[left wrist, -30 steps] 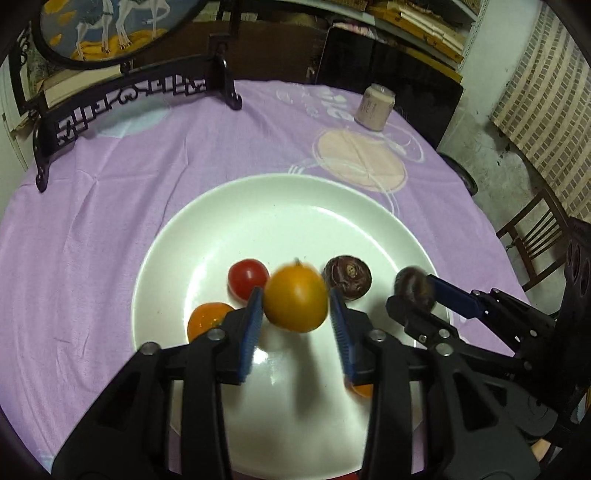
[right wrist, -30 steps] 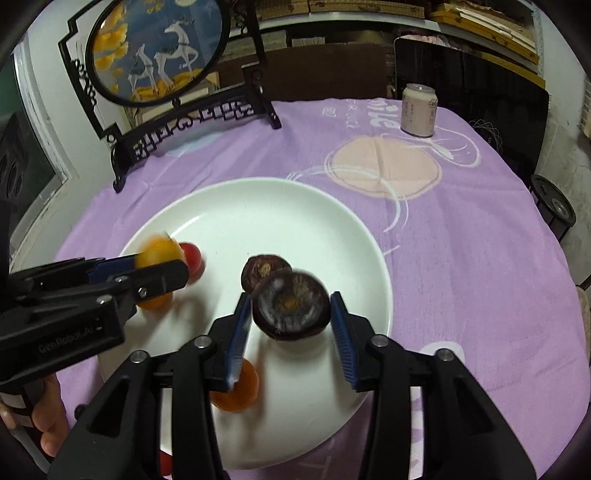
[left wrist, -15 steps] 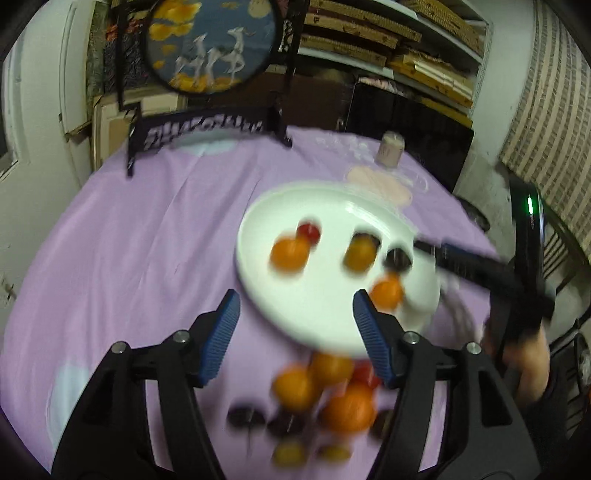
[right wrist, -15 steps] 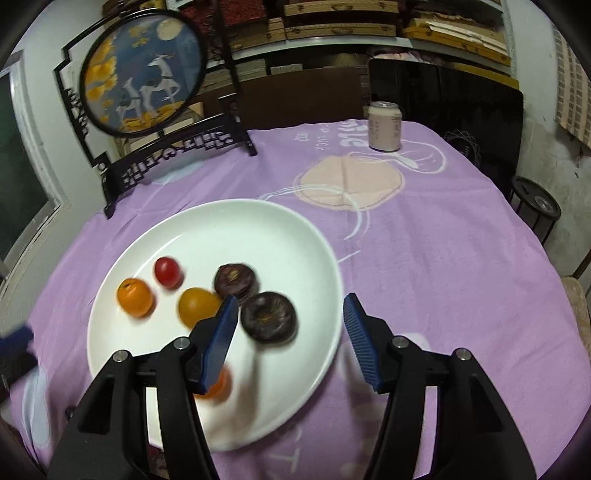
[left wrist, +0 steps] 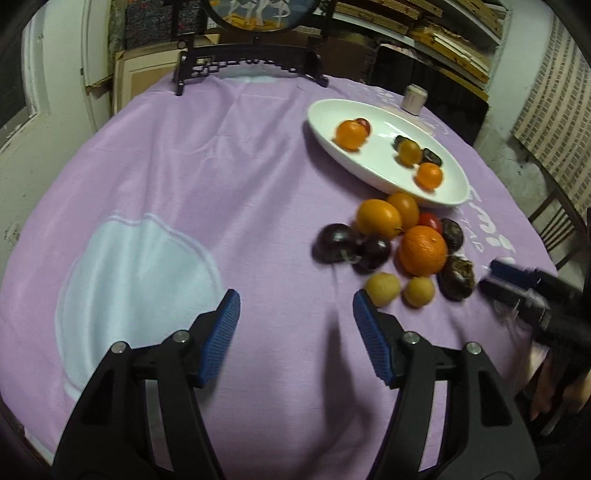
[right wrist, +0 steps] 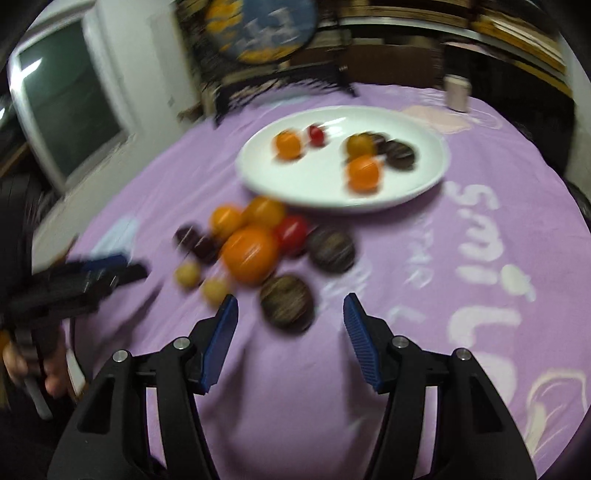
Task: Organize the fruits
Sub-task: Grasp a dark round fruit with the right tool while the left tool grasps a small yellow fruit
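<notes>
Both grippers have left the plate (left wrist: 454, 192), their fruit dropped there. Left view: left gripper (left wrist: 295, 321) gapes empty, fruit pile (left wrist: 421, 251) just before the plate. Right view: right gripper (right wrist: 290, 321) gapes empty nearest the pile's dark fruit (right wrist: 286, 302); straddle it squarely before squeezing.

Round table under a purple cloth (left wrist: 221, 166), dark ornamental screen stand (left wrist: 251, 62) far ahead, cluttered shelves (left wrist: 443, 33) beyond right, window (right wrist: 62, 110) at left, dim light.
</notes>
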The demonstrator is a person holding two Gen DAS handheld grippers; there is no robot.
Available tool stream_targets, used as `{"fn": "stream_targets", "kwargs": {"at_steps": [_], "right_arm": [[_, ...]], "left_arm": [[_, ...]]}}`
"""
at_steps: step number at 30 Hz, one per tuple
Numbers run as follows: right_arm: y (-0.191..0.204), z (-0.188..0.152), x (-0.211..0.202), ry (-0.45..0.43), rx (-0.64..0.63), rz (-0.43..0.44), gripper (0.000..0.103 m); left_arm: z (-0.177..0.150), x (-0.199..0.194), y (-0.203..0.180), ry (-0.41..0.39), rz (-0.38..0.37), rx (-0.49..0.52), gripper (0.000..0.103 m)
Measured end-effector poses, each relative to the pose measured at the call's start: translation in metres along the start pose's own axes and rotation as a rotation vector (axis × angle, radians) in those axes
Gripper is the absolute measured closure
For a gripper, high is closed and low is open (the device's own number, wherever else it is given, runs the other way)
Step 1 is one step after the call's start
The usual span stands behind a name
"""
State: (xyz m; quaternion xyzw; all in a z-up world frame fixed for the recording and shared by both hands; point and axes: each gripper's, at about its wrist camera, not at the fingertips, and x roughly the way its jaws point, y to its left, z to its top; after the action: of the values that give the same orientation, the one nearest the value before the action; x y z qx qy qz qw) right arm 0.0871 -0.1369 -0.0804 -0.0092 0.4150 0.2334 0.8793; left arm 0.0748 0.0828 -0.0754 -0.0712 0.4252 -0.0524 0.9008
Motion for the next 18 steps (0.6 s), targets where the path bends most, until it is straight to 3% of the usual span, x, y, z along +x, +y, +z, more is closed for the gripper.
{"fn": "stream_targets", "kwargs": {"at_steps": [8, 9, 10, 11, 15, 18], "right_arm": [[0.006, 0.002, 0.034, 0.037, -0.024, -0.091, 0.043], [0.007, 0.003, 0.037, 0.039, -0.043, -0.11, 0.049], [0.01, 0.003, 0.038, 0.034, -0.069, -0.135, 0.06], [0.011, 0.003, 0.038, 0.035, -0.084, -0.14, 0.06], [-0.004, -0.003, 0.026, 0.057, 0.001, -0.066, 0.06], [-0.014, -0.008, 0.016, 0.056, 0.043, -0.061, 0.06]], "left_arm": [[-0.01, 0.002, -0.021, 0.021, -0.039, 0.047, 0.036], [-0.01, 0.004, -0.024, 0.026, -0.038, 0.054, 0.036], [-0.01, 0.007, -0.026, 0.032, -0.039, 0.059, 0.036], [-0.01, 0.009, -0.029, 0.038, -0.041, 0.064, 0.036], [-0.01, 0.016, -0.041, 0.054, -0.051, 0.089, 0.036], [-0.009, 0.022, -0.045, 0.059, -0.044, 0.099, 0.036]]}}
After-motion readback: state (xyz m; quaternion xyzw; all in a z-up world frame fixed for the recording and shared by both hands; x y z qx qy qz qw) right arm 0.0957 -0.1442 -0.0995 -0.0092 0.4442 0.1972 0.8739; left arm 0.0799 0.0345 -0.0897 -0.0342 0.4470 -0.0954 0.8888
